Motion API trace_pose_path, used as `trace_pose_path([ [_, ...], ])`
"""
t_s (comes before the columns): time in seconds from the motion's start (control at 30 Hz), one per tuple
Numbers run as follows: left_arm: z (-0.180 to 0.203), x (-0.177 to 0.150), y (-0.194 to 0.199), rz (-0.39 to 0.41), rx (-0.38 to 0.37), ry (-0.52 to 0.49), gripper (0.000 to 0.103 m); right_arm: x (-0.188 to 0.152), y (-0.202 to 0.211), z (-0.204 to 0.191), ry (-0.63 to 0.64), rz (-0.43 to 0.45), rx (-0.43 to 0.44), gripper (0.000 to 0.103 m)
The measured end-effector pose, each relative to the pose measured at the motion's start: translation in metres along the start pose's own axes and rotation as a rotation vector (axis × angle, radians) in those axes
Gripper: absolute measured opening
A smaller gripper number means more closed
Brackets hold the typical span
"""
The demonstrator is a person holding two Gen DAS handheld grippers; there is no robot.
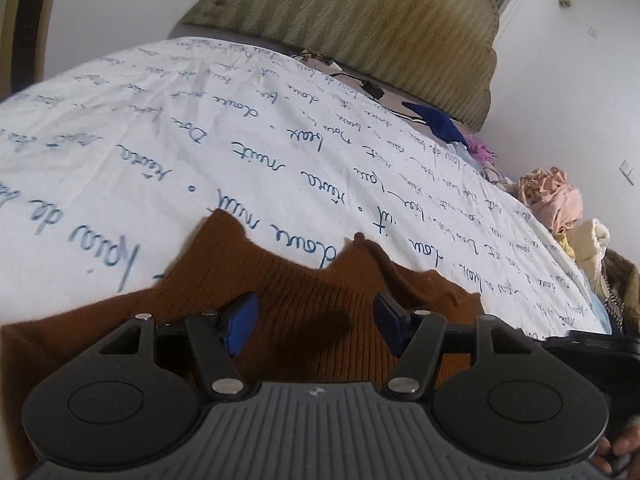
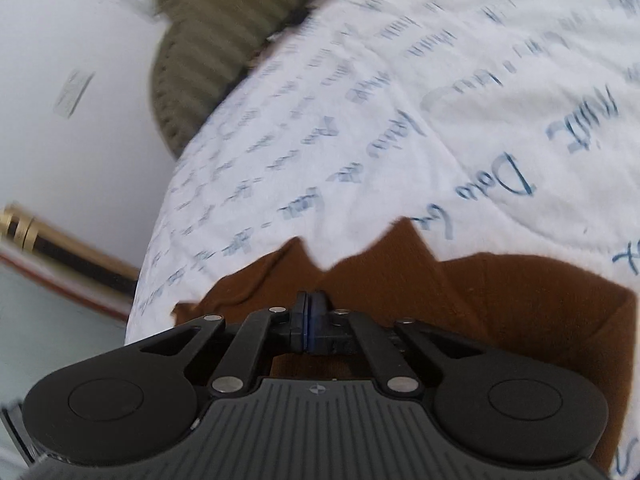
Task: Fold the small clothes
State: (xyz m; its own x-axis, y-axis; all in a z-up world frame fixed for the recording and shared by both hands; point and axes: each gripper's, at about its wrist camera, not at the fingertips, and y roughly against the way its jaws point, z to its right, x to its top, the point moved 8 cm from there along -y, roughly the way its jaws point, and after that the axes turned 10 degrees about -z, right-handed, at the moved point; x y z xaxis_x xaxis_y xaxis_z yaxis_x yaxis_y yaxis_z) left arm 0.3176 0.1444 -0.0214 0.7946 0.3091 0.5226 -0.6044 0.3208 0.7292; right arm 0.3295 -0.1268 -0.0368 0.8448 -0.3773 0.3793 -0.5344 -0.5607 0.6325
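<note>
The brown knit garment point(image 1: 304, 292) lies spread on the bed point(image 1: 168, 152), over its script-printed sheet. To fold it cleanly, the person should lift one edge level and lay it across without bunching. The right tool point(image 2: 308, 326) has its pads pressed together, probably pinching knit, though blur hides that. The left tool point(image 1: 312, 320) hovers with pads parted above the fabric.

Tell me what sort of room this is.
Most likely a bedroom. A brown knit garment lies on a bed sheet printed with handwriting, a padded olive headboard stands against the wall, and unfolded clothes are heaped at the bed's edge.
</note>
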Motion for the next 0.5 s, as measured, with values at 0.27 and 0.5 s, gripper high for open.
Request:
trace_pose_path([
  [0.27,0.008,-0.016,0.032,0.040,-0.059,-0.015,0.064,-0.055,-0.028,-0.066,0.172,-0.234,0.093,0.022],
  [0.5,-0.025,-0.014,0.014,0.063,-0.036,0.044,0.064,-0.031,-0.060,-0.047,0.093,-0.175,-0.020,0.000],
])
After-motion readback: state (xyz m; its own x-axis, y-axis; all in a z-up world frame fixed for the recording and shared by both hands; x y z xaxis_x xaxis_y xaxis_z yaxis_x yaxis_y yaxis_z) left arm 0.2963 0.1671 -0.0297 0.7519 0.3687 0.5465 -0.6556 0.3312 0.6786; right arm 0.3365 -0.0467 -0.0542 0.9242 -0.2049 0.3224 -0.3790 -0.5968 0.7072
